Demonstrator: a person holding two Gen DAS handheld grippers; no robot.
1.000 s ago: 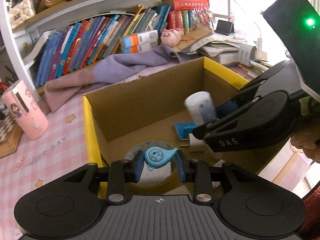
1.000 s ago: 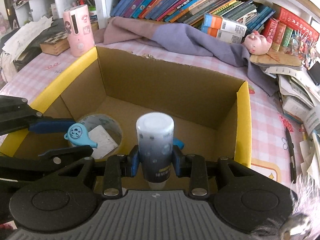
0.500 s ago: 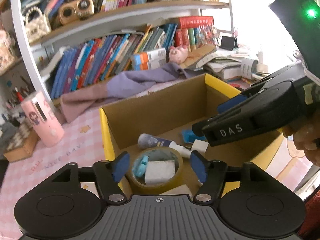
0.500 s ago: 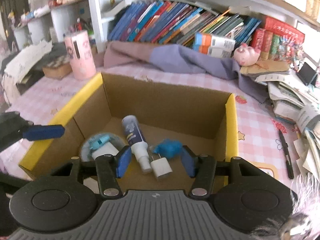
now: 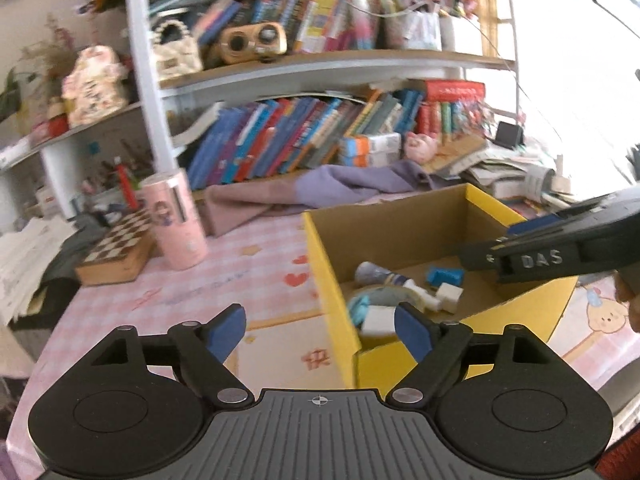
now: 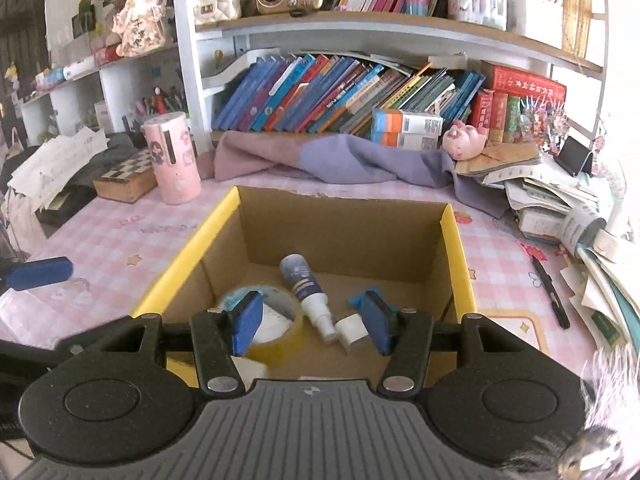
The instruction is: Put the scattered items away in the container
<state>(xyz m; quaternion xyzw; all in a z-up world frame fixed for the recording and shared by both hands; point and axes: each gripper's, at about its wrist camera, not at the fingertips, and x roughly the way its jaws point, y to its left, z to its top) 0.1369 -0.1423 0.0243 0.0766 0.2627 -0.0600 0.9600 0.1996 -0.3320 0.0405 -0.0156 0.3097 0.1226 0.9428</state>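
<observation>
A yellow-rimmed cardboard box (image 6: 454, 236) stands on the pink checked table; it also shows in the left wrist view (image 5: 320, 256). Inside lie a spray bottle (image 6: 306, 286), a tape roll (image 6: 280, 342), a white charger (image 6: 352, 330), a blue clip (image 6: 358, 300) and a small blue whistle-like toy (image 5: 358, 306). My right gripper (image 6: 312, 322) is open and empty above the box's near edge. My left gripper (image 5: 320, 330) is open and empty, to the left of the box over its near left corner. The right gripper also shows in the left wrist view (image 5: 560, 252).
A pink cylindrical holder (image 6: 172, 164) and a chessboard box (image 6: 124, 178) stand at the left. A purple cloth (image 6: 340, 156) lies behind the box before a shelf of books. Stacked papers (image 6: 560, 208) and a black pen (image 6: 550, 292) lie at the right.
Both grippers opened and let the blue toy and the spray bottle drop into the box. Both have since risen and drawn back; the left one moved left of the box.
</observation>
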